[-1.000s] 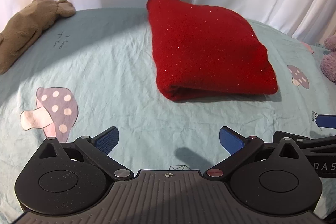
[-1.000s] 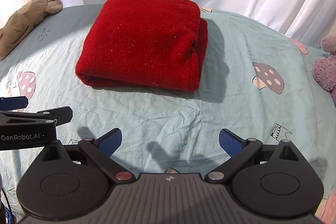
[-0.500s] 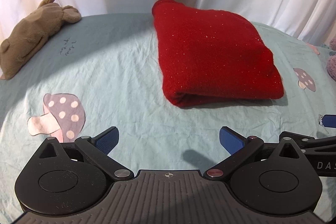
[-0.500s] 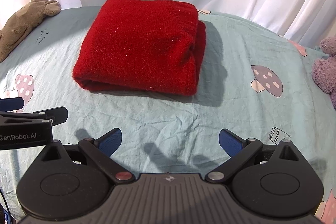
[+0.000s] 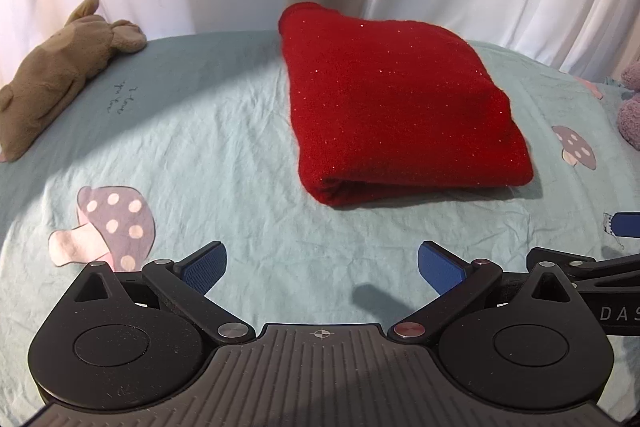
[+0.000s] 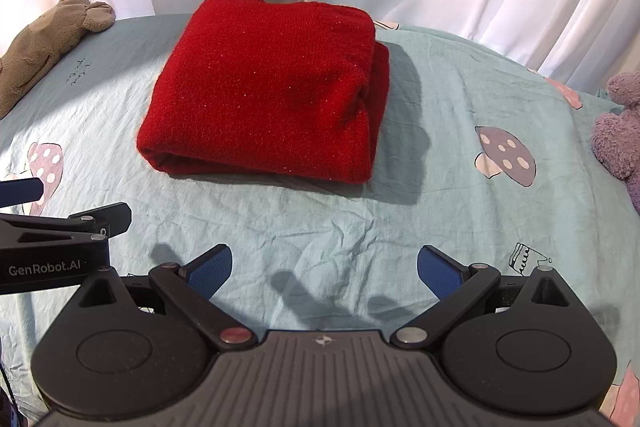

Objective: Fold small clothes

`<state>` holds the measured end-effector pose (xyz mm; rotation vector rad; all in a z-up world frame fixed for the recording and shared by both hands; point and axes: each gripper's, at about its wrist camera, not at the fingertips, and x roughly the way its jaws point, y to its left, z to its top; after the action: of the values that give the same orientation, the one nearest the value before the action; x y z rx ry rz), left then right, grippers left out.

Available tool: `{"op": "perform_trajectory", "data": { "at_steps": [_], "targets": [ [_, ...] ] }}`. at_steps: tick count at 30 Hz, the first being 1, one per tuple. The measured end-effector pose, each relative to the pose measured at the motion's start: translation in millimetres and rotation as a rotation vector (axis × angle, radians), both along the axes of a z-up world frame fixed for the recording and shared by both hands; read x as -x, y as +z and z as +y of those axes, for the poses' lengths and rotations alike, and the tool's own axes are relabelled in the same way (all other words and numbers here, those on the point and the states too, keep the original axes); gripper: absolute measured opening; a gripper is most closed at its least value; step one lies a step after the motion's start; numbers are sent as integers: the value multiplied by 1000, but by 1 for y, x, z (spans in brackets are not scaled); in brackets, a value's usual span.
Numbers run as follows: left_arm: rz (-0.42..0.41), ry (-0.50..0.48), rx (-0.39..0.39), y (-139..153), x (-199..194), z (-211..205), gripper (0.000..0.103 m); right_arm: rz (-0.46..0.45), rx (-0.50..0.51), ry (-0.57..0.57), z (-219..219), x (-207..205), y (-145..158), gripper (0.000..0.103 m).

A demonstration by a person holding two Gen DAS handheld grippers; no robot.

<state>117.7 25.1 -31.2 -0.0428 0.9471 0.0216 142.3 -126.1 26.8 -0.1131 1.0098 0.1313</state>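
A folded red sweater (image 5: 396, 107) lies on a mushroom-print sheet (image 5: 208, 147), bare cloth around every edge. Left gripper (image 5: 320, 263) and right gripper (image 6: 324, 267) hover empty, jaws spread.

"GenRobot.AI" is printed on the left hand-held gripper (image 6: 60, 227); "DAS" shows on the right hand-held gripper (image 5: 600, 267).

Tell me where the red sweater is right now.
The folded red sweater lies on the mushroom-print sheet ahead of both open grippers, between the brown plush at left and purple plush at right.
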Motion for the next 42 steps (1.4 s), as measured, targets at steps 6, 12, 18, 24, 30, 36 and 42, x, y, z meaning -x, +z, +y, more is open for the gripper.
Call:
{"op": "perform_trajectory", "data": {
  "at_steps": [6,12,18,24,30,36,42],
  "targets": [
    [4,4,1,-1,0,-1,103,-4,-2,-3,-1,1,1,99],
    [9,17,35,-2,0,2,103,-9,-1,2,0,1,1,99],
    [8,15,20,-2,0,-1,103,-9,-2,5,0,0,1,99],
    [11,14,26,-3,-1,-1,103,-12,-5,4,0,0,1,99],
    [24,4,48,-5,-2,-3,103,-15,-5,-1,-1,1,2,99],
    [25,12,69,-6,-2,-1,103,-16,-6,-3,-1,1,2,99],
    [28,9,71,-5,-1,-1,103,-19,-4,-3,-2,2,3,99]
  ]
}}
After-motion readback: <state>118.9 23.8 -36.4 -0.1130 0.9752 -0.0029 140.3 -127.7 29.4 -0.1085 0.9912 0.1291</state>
